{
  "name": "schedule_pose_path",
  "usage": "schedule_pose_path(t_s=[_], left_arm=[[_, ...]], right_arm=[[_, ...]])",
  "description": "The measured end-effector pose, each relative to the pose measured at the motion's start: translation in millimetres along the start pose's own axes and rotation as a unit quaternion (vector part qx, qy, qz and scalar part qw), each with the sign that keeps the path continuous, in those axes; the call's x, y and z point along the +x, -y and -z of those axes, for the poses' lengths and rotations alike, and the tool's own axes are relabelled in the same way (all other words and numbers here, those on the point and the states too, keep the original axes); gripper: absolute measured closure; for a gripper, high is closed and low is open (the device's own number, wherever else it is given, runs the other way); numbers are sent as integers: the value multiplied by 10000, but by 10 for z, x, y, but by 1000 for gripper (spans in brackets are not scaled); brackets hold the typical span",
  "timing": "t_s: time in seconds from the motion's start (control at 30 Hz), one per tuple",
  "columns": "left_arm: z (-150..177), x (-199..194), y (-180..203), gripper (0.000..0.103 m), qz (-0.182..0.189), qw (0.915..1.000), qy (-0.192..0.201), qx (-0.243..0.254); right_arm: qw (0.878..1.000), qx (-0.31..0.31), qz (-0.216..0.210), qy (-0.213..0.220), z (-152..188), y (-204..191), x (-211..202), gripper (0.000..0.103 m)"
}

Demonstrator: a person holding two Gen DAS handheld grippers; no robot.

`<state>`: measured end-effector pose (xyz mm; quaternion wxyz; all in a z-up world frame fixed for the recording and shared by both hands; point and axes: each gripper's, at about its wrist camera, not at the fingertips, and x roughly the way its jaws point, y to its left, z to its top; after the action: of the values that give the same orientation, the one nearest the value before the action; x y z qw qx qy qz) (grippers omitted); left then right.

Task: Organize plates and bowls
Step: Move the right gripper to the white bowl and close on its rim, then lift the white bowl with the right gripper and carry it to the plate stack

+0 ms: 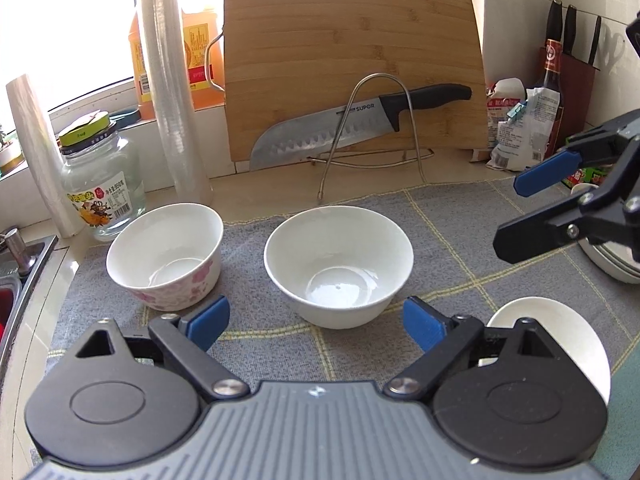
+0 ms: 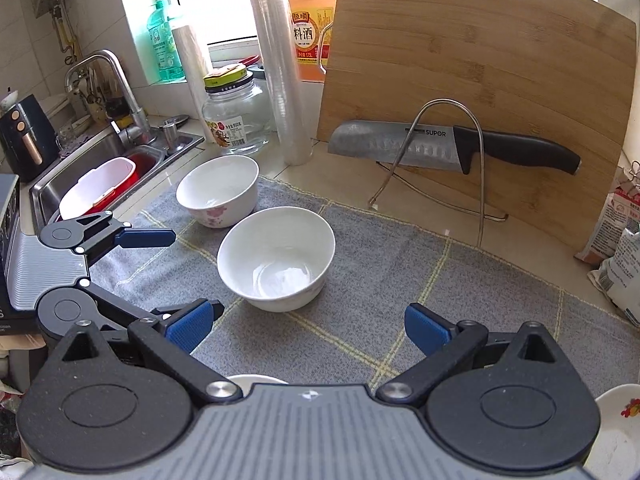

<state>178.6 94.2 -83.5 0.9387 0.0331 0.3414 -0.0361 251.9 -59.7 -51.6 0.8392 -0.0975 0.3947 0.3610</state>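
Observation:
A plain white bowl (image 1: pixel 338 264) (image 2: pixel 276 258) stands upright on the grey checked cloth (image 1: pixel 440 232) (image 2: pixel 400 280). A white bowl with pink flowers (image 1: pixel 166 256) (image 2: pixel 218 190) stands to its left. My left gripper (image 1: pixel 316 322) is open just short of the plain bowl, with nothing between its blue pads; in the right wrist view it comes in from the left (image 2: pixel 176 276). My right gripper (image 2: pixel 308 326) is open too and holds nothing; in the left wrist view it reaches in from the right (image 1: pixel 520 212). Another white dish (image 1: pixel 560 328) lies partly hidden behind my left gripper.
A bamboo cutting board (image 1: pixel 352 64) leans on the wall, with a large knife (image 1: pixel 320 132) in a wire rack (image 1: pixel 372 148) before it. A glass jar (image 1: pixel 100 184) and film rolls (image 1: pixel 168 92) stand at the left beside the sink (image 2: pixel 92 172). Stacked plates (image 1: pixel 612 264) and food bags (image 1: pixel 516 128) sit at the right.

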Motion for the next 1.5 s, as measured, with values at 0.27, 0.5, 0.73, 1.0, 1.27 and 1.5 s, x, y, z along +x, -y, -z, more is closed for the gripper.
schedule_pose_path(t_s=[0.27,0.5,0.73,1.0,1.27,1.5], left_arm=[[11,225,-63,10,142,9997,-46,199],[32,357,-39,10,298,9987,-65,402],[24,448,-77,11,588,9973,-112,433],[9,529,-110,12,855,9947,-126,554],[12,540,-116,15,990,9931,-119,614],[-8,551,-130,16,1038,9923,-130,660]], right_arm=[[9999,37,-56,-141,-249,-75,274,0],[9993,19,-121,-359,-354,-79,508,0],[9982,47,-243,-540,-424,-43,728,2],[9963,43,-393,-759,-471,-14,974,10],[9950,58,-542,-833,-508,-3,1099,16],[9942,79,-615,-884,-519,12,1165,21]])
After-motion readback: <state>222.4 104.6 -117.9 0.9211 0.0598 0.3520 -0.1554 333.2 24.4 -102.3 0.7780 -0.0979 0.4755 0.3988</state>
